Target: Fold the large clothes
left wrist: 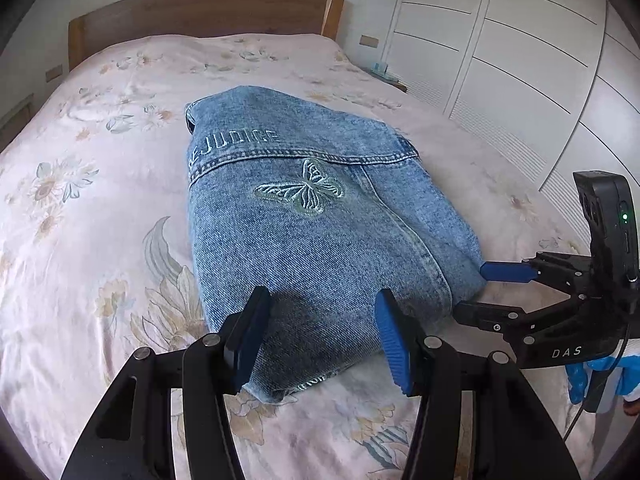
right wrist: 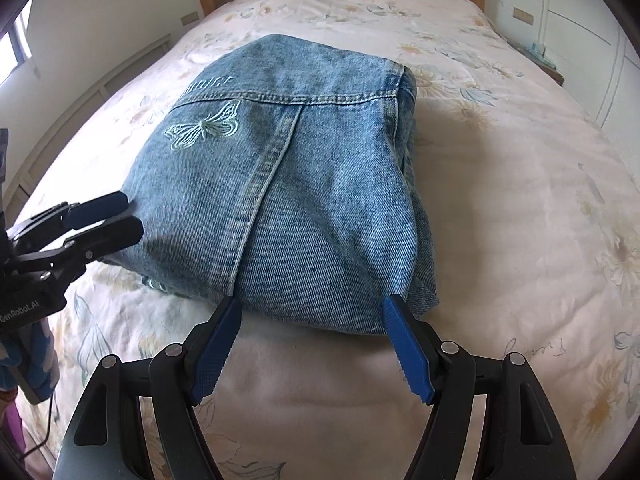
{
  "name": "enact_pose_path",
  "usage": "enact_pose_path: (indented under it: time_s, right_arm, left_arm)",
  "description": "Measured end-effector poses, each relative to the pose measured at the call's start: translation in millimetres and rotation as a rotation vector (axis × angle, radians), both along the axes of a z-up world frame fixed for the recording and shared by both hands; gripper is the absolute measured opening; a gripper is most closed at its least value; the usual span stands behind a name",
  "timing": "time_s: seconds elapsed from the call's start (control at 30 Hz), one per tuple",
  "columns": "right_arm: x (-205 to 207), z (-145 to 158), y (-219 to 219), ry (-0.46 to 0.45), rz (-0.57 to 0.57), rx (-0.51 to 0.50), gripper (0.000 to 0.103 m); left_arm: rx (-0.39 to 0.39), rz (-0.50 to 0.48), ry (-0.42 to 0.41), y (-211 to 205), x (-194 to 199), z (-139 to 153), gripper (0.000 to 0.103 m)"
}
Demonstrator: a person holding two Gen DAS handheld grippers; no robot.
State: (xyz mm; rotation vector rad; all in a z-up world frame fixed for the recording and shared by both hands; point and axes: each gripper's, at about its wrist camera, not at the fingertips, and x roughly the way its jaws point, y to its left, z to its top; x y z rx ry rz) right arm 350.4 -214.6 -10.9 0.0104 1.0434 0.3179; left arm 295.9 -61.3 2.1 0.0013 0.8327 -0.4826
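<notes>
Denim jacket (left wrist: 320,216) folded on floral bedspread (left wrist: 100,200), lettering partly hidden, left gripper (left wrist: 320,304) and right gripper (right wrist: 312,308) gaping empty at near hem, open bed around.

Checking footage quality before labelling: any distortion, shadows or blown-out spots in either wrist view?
Left wrist: strong fisheye bend on the wardrobe, dark corner vignette, denim jacket sharp. Right wrist: same bend, window overexposed, soft shadow on the bedspread under the tongs.

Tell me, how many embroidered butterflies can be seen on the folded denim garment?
1 whole butterfly, on top of the denim garment just below the cross seam. A bit of similar pale stitching peeks out at the near bottom edge; it may be a second one, mostly hidden.
</notes>
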Motion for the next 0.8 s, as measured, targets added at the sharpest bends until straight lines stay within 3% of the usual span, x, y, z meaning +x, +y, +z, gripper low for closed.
enact_pose_path:
  time_s: [0.27, 0.43, 0.57, 0.67, 0.8]
  right_arm:
    - [-6, 23, 1, -0.037, 0.014, 0.022, 0.075]
    - [10, 37, 12, -0.080, 0.029, 0.053, 0.075]
    - [33, 23, 23, -0.060, 0.017, 0.067, 0.074]
    - [38, 6, 21, -0.036, 0.009, 0.067, 0.075]
    - [28, -1, 9, -0.033, 0.005, 0.080, 0.075]
  left_arm:
    - [-0.037, 0.030, -0.002, 13, 2, 19, 0.048]
    - [-0.019, 0.051, -0.020, 8, 23, 29, 0.048]
    - [0.005, 0.046, 0.029, -3, 41, 13, 0.048]
    - [0.057, 0.035, 0.006, -10, 36, 1, 0.049]
    - [0.043, 0.028, 0.006, -5, 31, -1, 0.049]
